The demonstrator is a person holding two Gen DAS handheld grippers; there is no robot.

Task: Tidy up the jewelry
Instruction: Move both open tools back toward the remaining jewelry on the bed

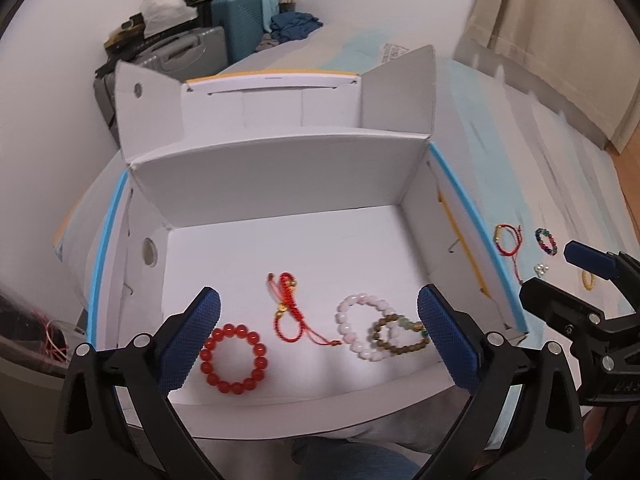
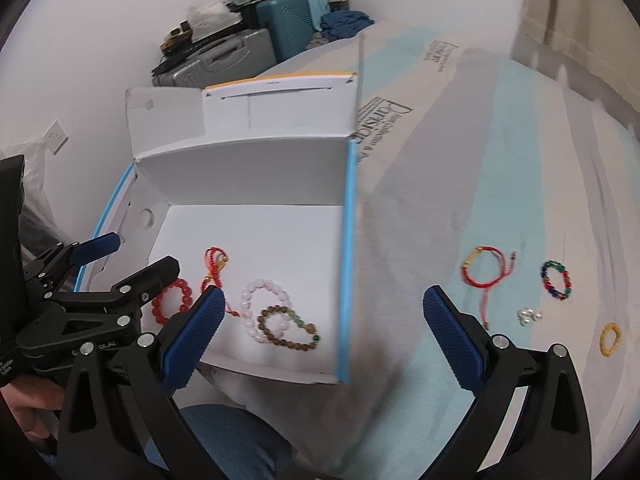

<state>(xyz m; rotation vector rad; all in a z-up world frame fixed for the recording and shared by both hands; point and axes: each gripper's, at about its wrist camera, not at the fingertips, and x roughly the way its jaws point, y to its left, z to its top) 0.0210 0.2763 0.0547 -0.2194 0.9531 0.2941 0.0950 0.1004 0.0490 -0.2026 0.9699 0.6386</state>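
Observation:
An open white box [image 1: 280, 172] [image 2: 240, 156] holds a red bead bracelet [image 1: 235, 358] [image 2: 176, 286], a red cord bracelet [image 1: 290, 312] [image 2: 216, 264], a pink bead bracelet [image 1: 352, 334] [image 2: 250, 300] and a brown bead bracelet [image 1: 400, 334] [image 2: 286, 330]. My left gripper [image 1: 320, 332] [image 2: 132, 256] is open and empty above the box's near edge. My right gripper [image 2: 324, 332] is open and empty over the box's right wall and the bed; its fingers [image 1: 588, 260] show at the right of the left wrist view. On the bed lie a red cord bracelet [image 2: 482, 270] [image 1: 510, 240], a multicolour bead bracelet [image 2: 556, 280] [image 1: 546, 240], a small pearl piece [image 2: 529, 316] [image 1: 541, 269] and a yellow ring [image 2: 610, 338] [image 1: 586, 280].
The box stands on a bed with a pale striped cover [image 2: 500, 160]. Suitcases [image 1: 236, 20] and piled clothes stand against the far wall. A curtain [image 1: 560, 20] hangs at the right. My knee in jeans [image 2: 232, 432] is below the box.

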